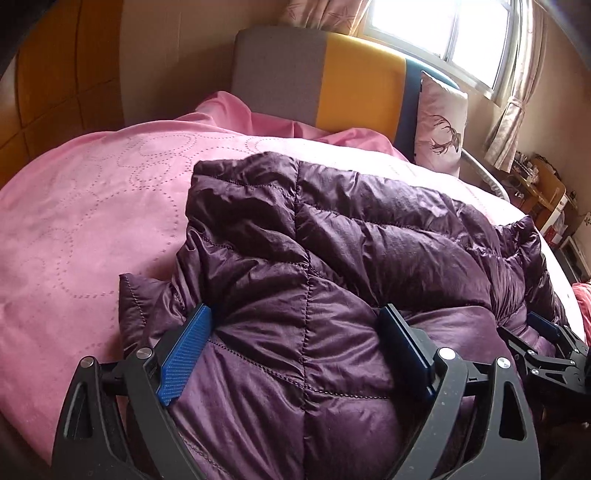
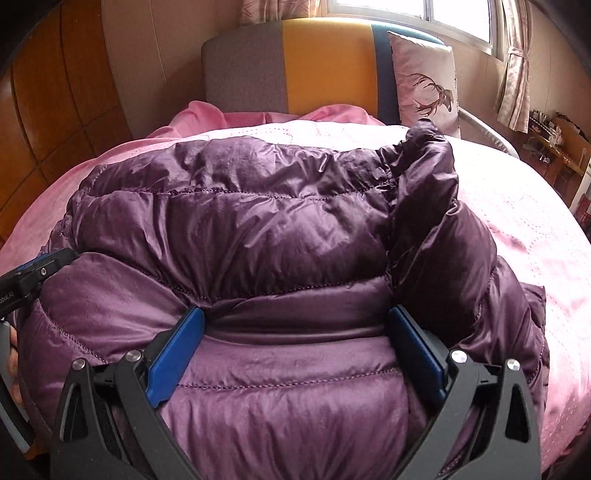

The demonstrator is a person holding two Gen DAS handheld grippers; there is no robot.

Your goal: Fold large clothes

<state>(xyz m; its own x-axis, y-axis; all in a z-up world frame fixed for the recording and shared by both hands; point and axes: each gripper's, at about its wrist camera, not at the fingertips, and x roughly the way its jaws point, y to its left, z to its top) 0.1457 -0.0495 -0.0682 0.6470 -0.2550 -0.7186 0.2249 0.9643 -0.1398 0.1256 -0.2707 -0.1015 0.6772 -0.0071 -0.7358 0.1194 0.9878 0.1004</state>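
A purple quilted down jacket (image 1: 332, 258) lies bunched on a pink bed cover (image 1: 81, 221); it also shows in the right wrist view (image 2: 258, 229). My left gripper (image 1: 297, 328) is open, its blue-padded fingers wide apart with the jacket's near edge bulging between them. My right gripper (image 2: 295, 332) is open the same way on the jacket's near edge, and it shows at the right edge of the left wrist view (image 1: 546, 332). A sleeve (image 2: 428, 155) sticks up at the jacket's far right.
A headboard (image 2: 325, 70) in grey, yellow and blue stands at the far end of the bed. A deer-print pillow (image 2: 424, 77) leans on it. A wooden wardrobe (image 1: 55, 74) is on the left, a window (image 1: 443, 26) and a cluttered shelf (image 1: 543, 184) on the right.
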